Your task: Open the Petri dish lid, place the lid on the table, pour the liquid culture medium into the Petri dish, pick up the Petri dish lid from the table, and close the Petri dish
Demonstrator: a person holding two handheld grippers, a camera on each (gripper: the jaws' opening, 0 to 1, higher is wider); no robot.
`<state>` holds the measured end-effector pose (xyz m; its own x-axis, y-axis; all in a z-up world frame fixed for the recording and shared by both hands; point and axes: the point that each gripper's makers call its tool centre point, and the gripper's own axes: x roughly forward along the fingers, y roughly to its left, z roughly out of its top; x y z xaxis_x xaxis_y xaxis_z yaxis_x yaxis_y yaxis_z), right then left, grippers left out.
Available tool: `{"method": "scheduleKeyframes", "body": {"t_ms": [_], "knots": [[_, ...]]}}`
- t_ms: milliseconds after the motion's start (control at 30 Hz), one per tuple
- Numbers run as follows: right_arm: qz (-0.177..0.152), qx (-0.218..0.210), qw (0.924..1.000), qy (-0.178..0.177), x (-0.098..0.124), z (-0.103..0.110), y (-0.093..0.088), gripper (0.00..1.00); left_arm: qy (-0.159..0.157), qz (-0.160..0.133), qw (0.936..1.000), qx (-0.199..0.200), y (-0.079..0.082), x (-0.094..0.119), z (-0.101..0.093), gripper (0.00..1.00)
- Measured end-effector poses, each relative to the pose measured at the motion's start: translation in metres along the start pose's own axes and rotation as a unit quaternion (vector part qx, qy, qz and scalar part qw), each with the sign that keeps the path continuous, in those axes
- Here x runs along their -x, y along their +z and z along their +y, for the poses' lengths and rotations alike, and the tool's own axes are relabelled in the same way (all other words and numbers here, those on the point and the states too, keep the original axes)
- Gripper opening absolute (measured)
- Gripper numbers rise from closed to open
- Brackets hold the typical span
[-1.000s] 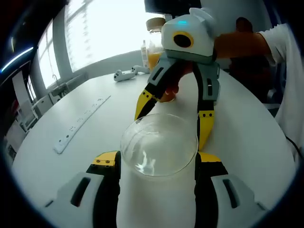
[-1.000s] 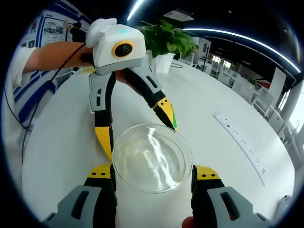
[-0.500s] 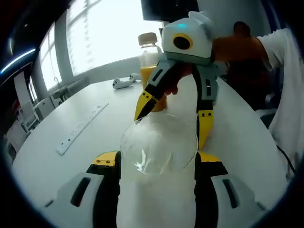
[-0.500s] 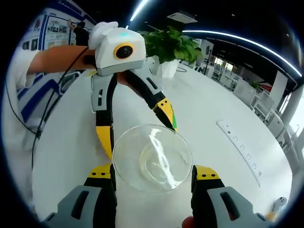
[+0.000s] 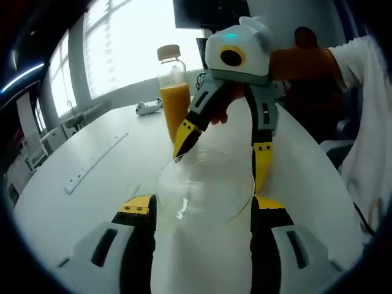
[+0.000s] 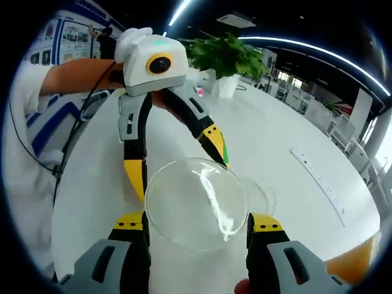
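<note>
White table blurs through the lid both grippers pinch.

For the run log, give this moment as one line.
both claws grip glass lid | lifted off dish | orange bottle upright on table

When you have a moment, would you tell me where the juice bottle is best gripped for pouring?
Grip the orange bottle around its straight body, below the cap, coming in level from the side. It stands upright on the table, and its body looks narrow enough for the jaws.
</note>
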<state>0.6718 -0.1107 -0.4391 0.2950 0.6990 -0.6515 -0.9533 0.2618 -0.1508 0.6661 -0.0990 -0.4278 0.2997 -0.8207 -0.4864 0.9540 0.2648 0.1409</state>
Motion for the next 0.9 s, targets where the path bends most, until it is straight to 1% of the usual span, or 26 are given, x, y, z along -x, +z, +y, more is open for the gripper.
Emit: {"method": "scheduleKeyframes", "body": {"t_ms": [67, 133, 200, 267, 333, 500, 600, 667, 700, 900], "knots": [[0.000, -0.002, 1.0000, 0.003, 0.001, 0.006, -0.002, 0.59, -0.001, 0.000, 1.0000, -0.001, 0.000, 0.000, -0.006, 0.53], [0.002, -0.003, 1.0000, 0.006, 0.002, 0.013, -0.005, 0.59, -0.003, 0.001, 1.0000, -0.001, 0.003, -0.001, -0.025, 0.53], [0.004, -0.001, 1.0000, 0.007, 0.004, 0.019, -0.008, 0.59, -0.004, 0.001, 1.0000, -0.002, 0.004, -0.001, -0.035, 0.53], [0.007, -0.001, 0.9999, 0.009, 0.006, 0.026, -0.011, 0.59, -0.005, 0.001, 1.0000, -0.005, 0.007, -0.001, -0.048, 0.52], [0.008, -0.001, 0.9999, 0.011, 0.008, 0.031, -0.013, 0.59, -0.006, -0.001, 1.0000, -0.005, 0.008, -0.001, -0.056, 0.52], [0.014, 0.002, 0.9998, 0.016, 0.012, 0.048, -0.019, 0.58, -0.010, -0.009, 0.9999, 0.004, -0.001, 0.003, -0.054, 0.52], [0.015, 0.004, 0.9997, 0.019, 0.013, 0.056, -0.021, 0.58, -0.012, -0.014, 0.9998, 0.011, -0.004, 0.006, -0.062, 0.52], [0.017, 0.005, 0.9996, 0.024, 0.013, 0.055, -0.023, 0.58, -0.013, -0.017, 0.9997, 0.015, -0.005, 0.007, -0.064, 0.51], [0.017, 0.006, 0.9995, 0.027, 0.013, 0.057, -0.024, 0.58, -0.014, -0.018, 0.9996, 0.017, -0.006, 0.006, -0.062, 0.51], [0.029, 0.011, 0.9988, 0.037, 0.010, 0.071, -0.029, 0.58, -0.017, -0.017, 0.9994, 0.023, -0.017, 0.010, -0.066, 0.51]]}}
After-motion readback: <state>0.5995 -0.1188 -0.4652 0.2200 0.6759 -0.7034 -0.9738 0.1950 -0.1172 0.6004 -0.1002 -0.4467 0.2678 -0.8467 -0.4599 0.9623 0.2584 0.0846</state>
